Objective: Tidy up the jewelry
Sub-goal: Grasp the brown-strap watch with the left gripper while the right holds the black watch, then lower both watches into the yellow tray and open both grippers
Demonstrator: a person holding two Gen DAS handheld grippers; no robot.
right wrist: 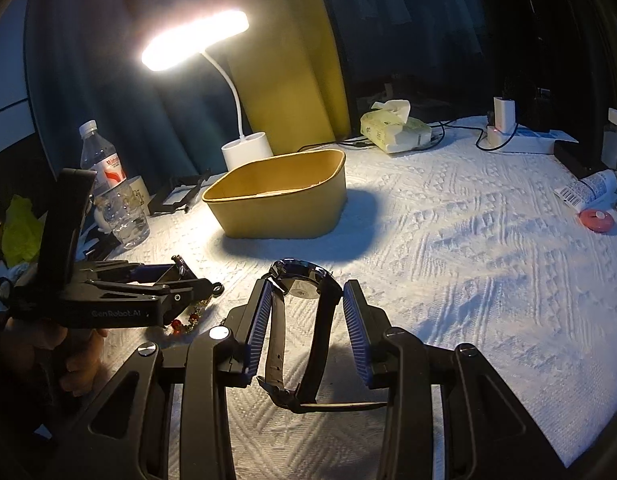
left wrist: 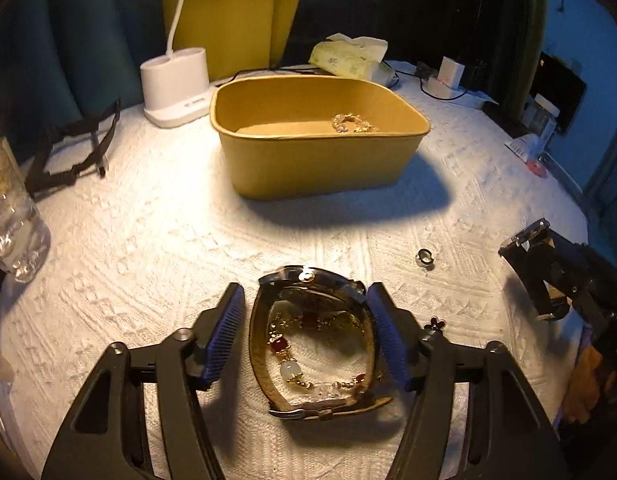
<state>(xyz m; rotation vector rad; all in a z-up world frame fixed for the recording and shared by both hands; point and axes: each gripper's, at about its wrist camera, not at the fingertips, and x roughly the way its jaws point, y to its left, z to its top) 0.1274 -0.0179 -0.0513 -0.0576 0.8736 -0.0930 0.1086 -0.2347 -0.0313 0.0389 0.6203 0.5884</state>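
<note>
In the left wrist view a watch with a brown strap lies on its side on the white cloth between the blue pads of my left gripper. The jaws are open around it, with the right pad near the strap. A beaded bracelet with red and pale beads lies inside the strap loop. In the right wrist view a black-strapped watch stands between the open pads of my right gripper. A tan box behind holds a gold chain. A small ring lies to the right.
A white desk lamp base, a tissue pack, a water bottle, a black stand and chargers with cables ring the table. A pink round item lies far right. A small dark flower charm lies by my left gripper.
</note>
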